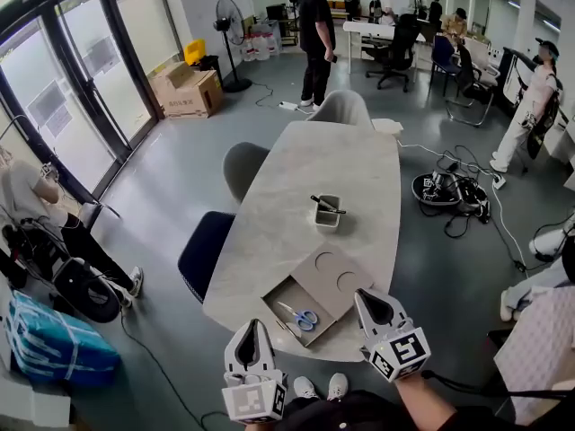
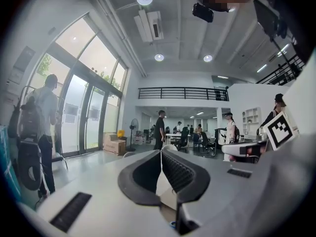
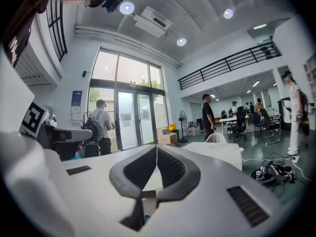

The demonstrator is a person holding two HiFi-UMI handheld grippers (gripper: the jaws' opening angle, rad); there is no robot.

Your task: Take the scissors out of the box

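The box (image 1: 292, 293) lies open at the near end of the pale oval bench (image 1: 296, 178). Its flap (image 1: 334, 279), marked with two round dents, is folded back toward the far side. The scissors (image 1: 299, 315) lie flat inside the box, blue handles toward the near right and blades pointing to the far left. Neither gripper holds them. The left gripper (image 1: 255, 325) is at the bench's near edge, to the left of the box and apart from it. Its jaws are pressed together with nothing between them, which its own view shows plainly (image 2: 161, 151). The right gripper (image 1: 364, 293) is at the box's right side, with its tip showing close by the flap's right corner. Whether it touches the flap cannot be told. Its jaws are also closed tip to tip and empty (image 3: 156, 146). Further along the bench stands a small tray (image 1: 328, 215) with a dark stick-like thing across it, well apart from the box. A dark blue chair (image 1: 205, 251) and a grey chair (image 1: 243, 164) stand along the bench's left side. A pale chair (image 1: 341, 108) stands at its far end. A person in black (image 1: 315, 39) stands on the floor beyond. A fan (image 1: 229, 21) and cardboard cartons (image 1: 189, 92) stand near the glass doors, and cables (image 1: 449, 191) lie in a tangle on the floor to the right.
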